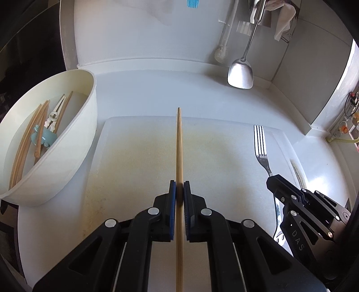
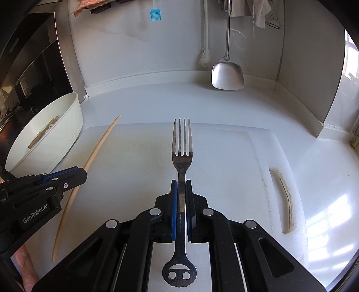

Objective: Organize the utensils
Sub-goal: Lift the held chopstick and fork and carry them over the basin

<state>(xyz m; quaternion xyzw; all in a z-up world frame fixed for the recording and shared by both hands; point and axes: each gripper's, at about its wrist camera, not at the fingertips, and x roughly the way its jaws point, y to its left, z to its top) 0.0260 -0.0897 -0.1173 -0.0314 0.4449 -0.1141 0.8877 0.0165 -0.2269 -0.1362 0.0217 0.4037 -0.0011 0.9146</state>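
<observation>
My left gripper (image 1: pixel 179 188) is shut on a wooden chopstick (image 1: pixel 179 146) that points forward over the white cutting board (image 1: pixel 134 161). My right gripper (image 2: pixel 181 186) is shut on a metal fork (image 2: pixel 181 143), tines forward, above the same board (image 2: pixel 224 168). In the right wrist view the left gripper (image 2: pixel 83 174) and its chopstick (image 2: pixel 98 143) are at the left. In the left wrist view the right gripper (image 1: pixel 272 179) and the fork (image 1: pixel 261 143) are at the right. A white bowl (image 1: pixel 74 143) at the left holds several chopsticks (image 1: pixel 27 139), a white clip tool and a pale blue piece.
A steel spatula (image 1: pixel 241 74) and a white brush (image 1: pixel 221 52) hang on the back wall above the white counter (image 1: pixel 157 89). A blue silicone brush (image 2: pixel 155 15) hangs higher up. The bowl (image 2: pixel 67 116) stands by a dark appliance at the left. The board has a handle slot (image 2: pixel 283 197) at its right.
</observation>
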